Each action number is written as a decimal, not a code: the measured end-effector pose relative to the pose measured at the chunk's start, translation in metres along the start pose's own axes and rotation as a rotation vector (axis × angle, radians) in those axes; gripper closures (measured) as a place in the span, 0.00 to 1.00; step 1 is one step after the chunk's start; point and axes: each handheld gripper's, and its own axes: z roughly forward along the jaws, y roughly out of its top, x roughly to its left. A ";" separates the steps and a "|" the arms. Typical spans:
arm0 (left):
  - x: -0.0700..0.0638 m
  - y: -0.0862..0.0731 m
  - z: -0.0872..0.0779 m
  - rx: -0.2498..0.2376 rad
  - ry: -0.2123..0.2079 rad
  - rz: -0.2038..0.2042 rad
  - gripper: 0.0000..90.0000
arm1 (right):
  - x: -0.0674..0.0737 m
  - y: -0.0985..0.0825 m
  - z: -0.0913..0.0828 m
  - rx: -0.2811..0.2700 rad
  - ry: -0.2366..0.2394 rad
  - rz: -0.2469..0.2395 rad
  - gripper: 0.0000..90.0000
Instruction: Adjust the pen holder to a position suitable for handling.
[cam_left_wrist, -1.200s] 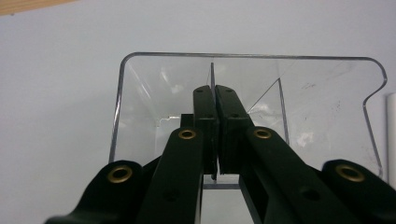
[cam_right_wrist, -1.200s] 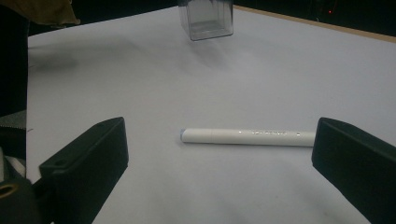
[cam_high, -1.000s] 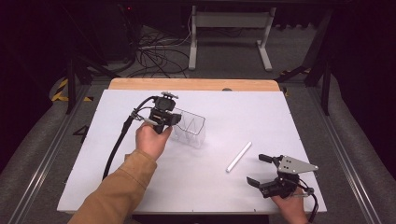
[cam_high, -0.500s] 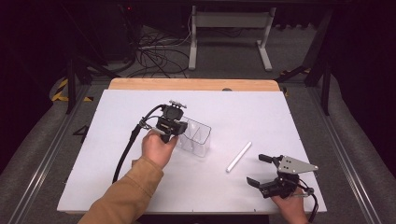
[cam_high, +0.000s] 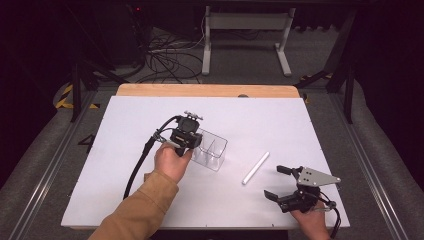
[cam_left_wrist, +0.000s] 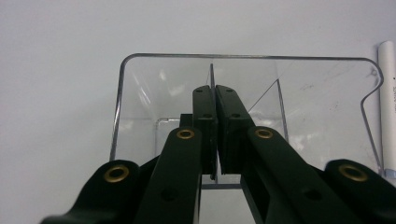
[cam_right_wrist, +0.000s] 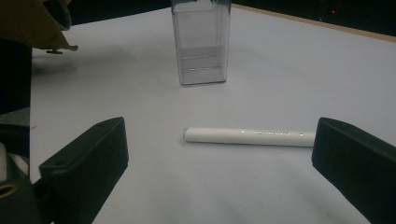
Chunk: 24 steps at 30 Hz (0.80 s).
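Since a second ago the left gripper (cam_high: 192, 142) has carried the clear divided container (cam_high: 210, 150) rightward across the white table (cam_high: 125, 190), toward the white pen (cam_high: 256, 167); its jaws are pinched onto the container's middle partition. The pen lies just ahead of the right gripper (cam_high: 280, 182), long axis crossing the wide-spread, empty jaws, nearer that hand.

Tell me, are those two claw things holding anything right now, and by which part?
The left gripper is shut on the clear container, pinching its thin middle divider. The right gripper is open and holds nothing; the white pen lies loose ahead of it.
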 end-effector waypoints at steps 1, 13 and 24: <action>0.001 -0.001 -0.001 -0.009 -0.008 0.003 0.97 | 0.000 0.000 0.000 0.000 0.000 0.000 0.05; 0.004 -0.023 -0.045 -0.189 -0.126 0.112 0.79 | 0.001 0.000 0.000 -0.001 0.010 0.001 0.05; -0.016 -0.066 -0.030 -0.099 -0.299 0.298 1.00 | -0.001 0.000 -0.001 -0.005 0.008 0.009 0.05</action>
